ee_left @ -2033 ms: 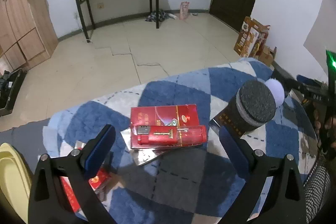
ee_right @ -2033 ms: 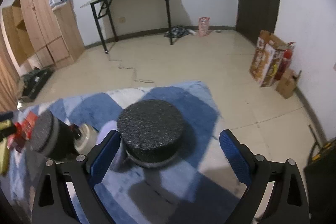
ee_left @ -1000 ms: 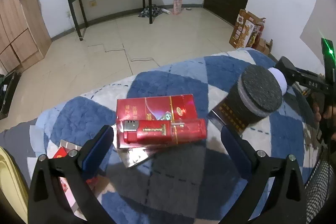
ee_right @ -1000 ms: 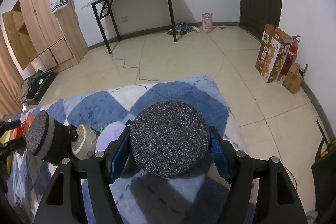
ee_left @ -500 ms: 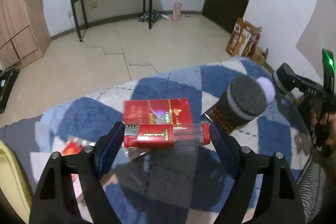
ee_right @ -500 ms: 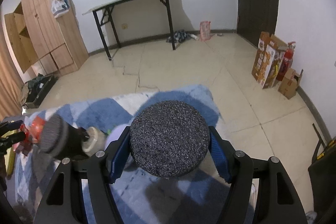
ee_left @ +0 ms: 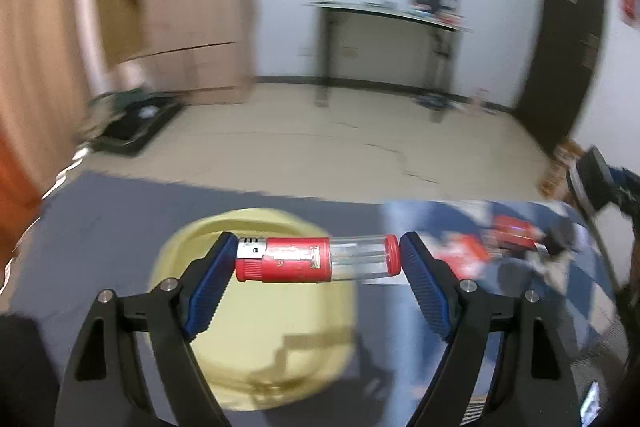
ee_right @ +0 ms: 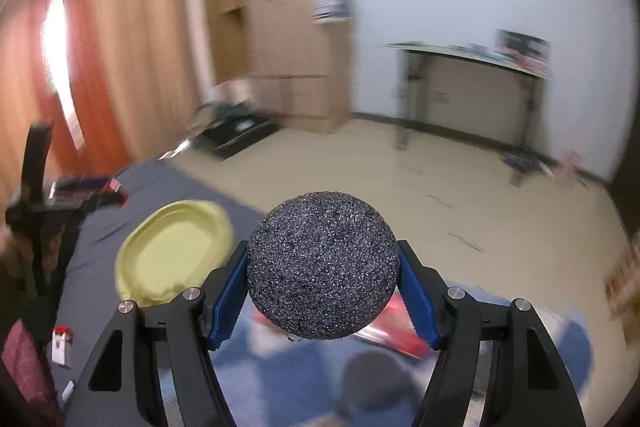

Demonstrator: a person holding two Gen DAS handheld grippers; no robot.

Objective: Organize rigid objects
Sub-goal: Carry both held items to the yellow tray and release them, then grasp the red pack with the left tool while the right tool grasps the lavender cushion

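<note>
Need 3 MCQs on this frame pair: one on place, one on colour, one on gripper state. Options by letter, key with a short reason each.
1. Where is the lighter in the left wrist view?
A. lying on the floor
B. held above the yellow tray
C. on the black desk

2. What colour are the pads on the left gripper?
A. blue
B. green
C. white

3. What state is the right gripper in?
A. wide open, nothing between the fingers
B. out of view
C. shut on the black foam disc

Key: 1 B, the lighter spans the fingers with the tray behind it. 2 A, both pads show blue. 3 C, both pads press the disc's sides.
</note>
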